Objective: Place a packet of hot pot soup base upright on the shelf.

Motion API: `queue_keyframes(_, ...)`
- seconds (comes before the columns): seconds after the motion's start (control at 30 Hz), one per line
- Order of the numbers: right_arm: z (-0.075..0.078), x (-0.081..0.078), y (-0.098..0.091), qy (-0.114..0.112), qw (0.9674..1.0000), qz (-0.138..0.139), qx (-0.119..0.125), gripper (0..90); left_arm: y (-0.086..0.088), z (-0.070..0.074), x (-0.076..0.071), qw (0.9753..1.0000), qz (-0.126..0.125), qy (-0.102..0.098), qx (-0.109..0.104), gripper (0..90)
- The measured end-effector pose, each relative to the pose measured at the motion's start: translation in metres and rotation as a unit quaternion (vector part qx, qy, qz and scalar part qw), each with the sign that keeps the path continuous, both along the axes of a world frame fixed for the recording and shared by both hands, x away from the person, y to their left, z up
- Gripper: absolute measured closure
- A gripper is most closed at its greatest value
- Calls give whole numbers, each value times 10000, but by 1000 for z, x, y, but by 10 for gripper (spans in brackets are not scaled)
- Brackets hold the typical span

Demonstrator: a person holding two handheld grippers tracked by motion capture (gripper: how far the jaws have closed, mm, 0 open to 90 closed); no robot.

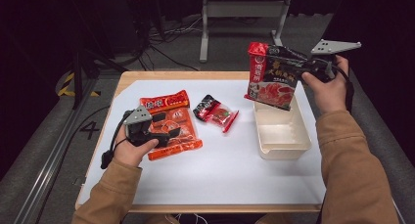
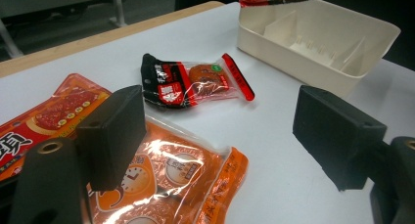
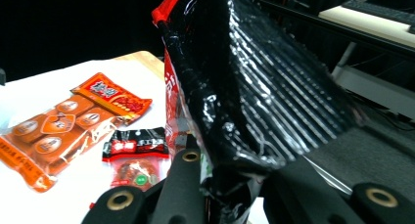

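In the high view, the right gripper (image 1: 304,67) is clamping a red-black pouch (image 1: 272,75) by its edge, hanging it above the bin (image 1: 282,131), likely for dropping in. The left gripper view is showing the left gripper (image 2: 220,136) with jaws apart, hovering over an orange pack (image 2: 181,180), the small packet (image 2: 193,81) beyond. The right gripper view is showing the pouch rising between the shut jaws.

We read a dark digit "4" (image 1: 90,130) on the grey floor, left of the white-topped wooden table (image 1: 220,175). On that table, the glossy red-and-orange snack packets (image 1: 169,123) and the small red-and-black sachet (image 1: 215,112) carry Chinese print too small to read.
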State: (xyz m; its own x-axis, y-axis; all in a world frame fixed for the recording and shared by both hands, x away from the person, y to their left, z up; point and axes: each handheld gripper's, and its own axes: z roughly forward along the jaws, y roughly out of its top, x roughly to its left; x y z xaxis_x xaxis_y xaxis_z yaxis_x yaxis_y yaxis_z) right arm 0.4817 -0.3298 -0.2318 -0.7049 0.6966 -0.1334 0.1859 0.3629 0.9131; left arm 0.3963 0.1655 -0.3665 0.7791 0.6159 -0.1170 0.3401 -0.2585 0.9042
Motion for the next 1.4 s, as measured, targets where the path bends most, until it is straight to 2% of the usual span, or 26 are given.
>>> queue_keyframes(0.17, 1, 4, -8, -55, 9999, -101, -84, 830, 0, -1, 2, 10000, -1, -35, 34, 207)
queue_keyframes(0.3, -1, 7, -13, -49, 9998, -130, -111, 829, 0, 0, 0, 10000, 16, 24, -13, 207)
queue_keyframes(0.37, -2, 9, -15, -61, 9999, -102, -67, 829, 2, 0, 0, 10000, 34, -25, 9, 207)
queue_keyframes(0.47, -3, 10, -19, -56, 9999, -94, -41, 829, 3, 0, -2, 10000, 82, 10, -26, 205)
queue_keyframes(0.73, -11, 16, -22, 56, 9999, -43, -123, 829, 8, -1, -5, 9998, 205, 7, -9, 205)
queue_keyframes(0.87, -14, 20, -23, 89, 9998, 70, -184, 828, 12, -2, -8, 9996, 268, 41, -10, 205)
queue_keyframes(1.13, -17, 25, -28, 85, 9998, 139, -115, 828, 19, -6, -14, 9992, 385, 105, 5, 205)
queue_keyframes(1.27, -20, 27, -32, 88, 9998, 154, 27, 827, 21, -6, -17, 9989, 458, 62, 29, 205)
queue_keyframes(1.4, -23, 29, -36, 94, 9995, 260, 123, 827, 25, -10, -19, 9981, 585, 161, 103, 206)
